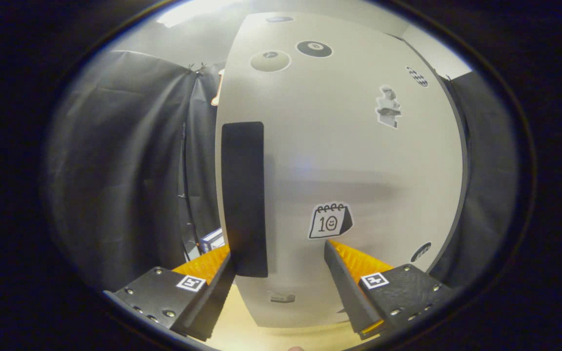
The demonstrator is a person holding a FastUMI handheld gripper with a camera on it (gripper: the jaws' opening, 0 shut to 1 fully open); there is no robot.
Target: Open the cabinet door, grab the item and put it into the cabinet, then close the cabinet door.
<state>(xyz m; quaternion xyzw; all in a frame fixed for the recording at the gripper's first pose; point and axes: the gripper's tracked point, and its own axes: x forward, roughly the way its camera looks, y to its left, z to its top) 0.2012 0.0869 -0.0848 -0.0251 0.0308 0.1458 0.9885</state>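
The gripper (279, 261) gapes wide at the cabinet door (349, 161) — its dark handle (243, 195) at eleven o'clock, seemingly untouched.

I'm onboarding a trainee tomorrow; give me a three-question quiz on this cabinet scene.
1. True or false: the cabinet door is shut.
2. The hand-held gripper is: A) open, B) shut on the handle, C) holding an item.
3. Fill in: the dark vertical handle sits near the door's ____ edge, just ahead of the left finger.

Key: 1 true; 2 A; 3 left.
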